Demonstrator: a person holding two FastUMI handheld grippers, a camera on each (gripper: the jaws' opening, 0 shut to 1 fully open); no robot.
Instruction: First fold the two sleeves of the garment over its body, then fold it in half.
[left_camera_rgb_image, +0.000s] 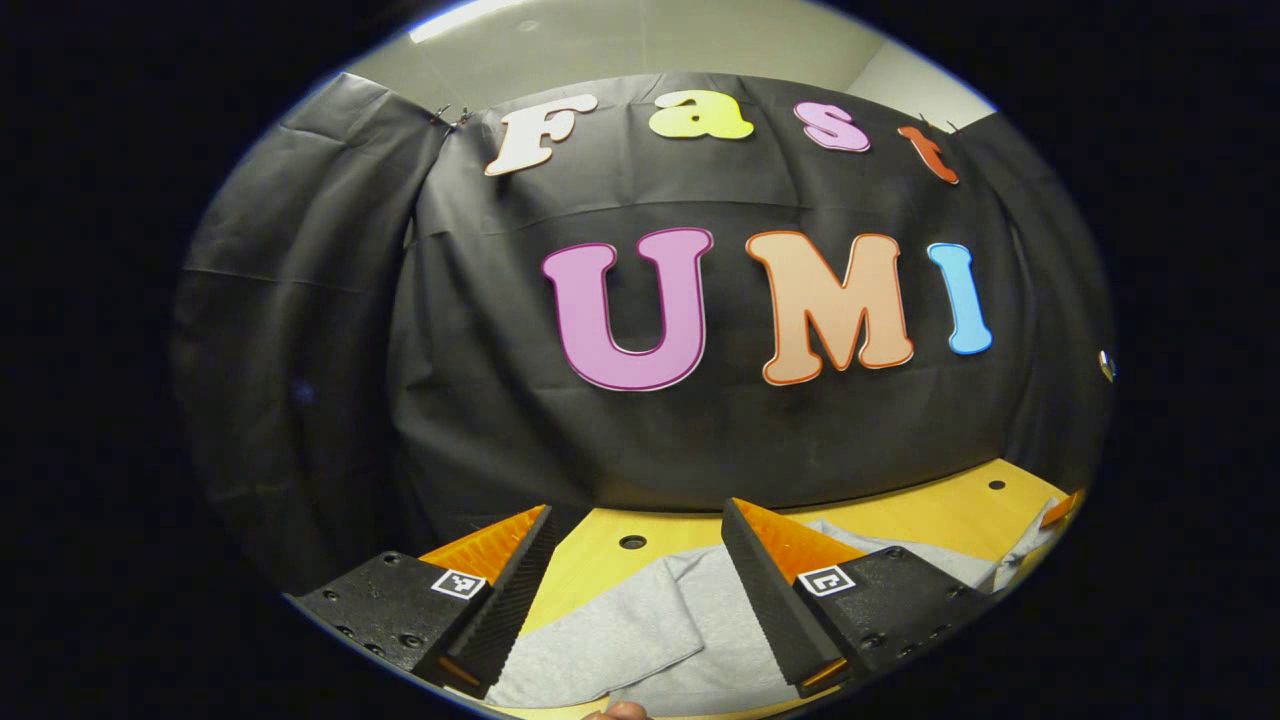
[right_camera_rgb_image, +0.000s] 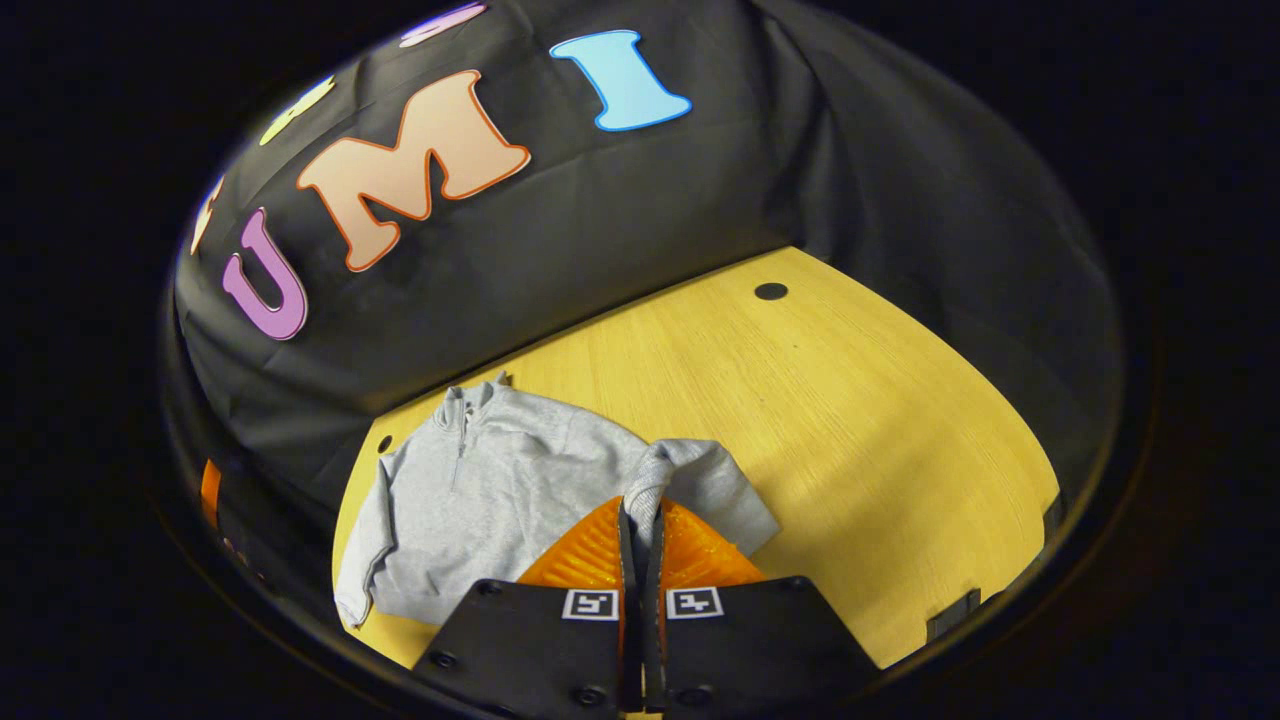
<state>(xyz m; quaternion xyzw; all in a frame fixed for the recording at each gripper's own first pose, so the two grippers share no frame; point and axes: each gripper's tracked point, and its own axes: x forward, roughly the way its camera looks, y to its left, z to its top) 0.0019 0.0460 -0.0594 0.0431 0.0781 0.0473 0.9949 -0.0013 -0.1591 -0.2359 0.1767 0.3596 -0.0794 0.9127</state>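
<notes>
The grey garment lies flat on the yellow table, collar toward the booth wall. The right gripper has its fingers clenched on the cuff of one sleeve, lifted off the table, so the first sleeve fold looks underway; next it must carry the cuff across the body. The left gripper hovers over the cloth, fingers spread apart and gripping nothing.

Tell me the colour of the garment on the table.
Plain light grey garment, no pattern; clearest in the right gripper view.
</notes>
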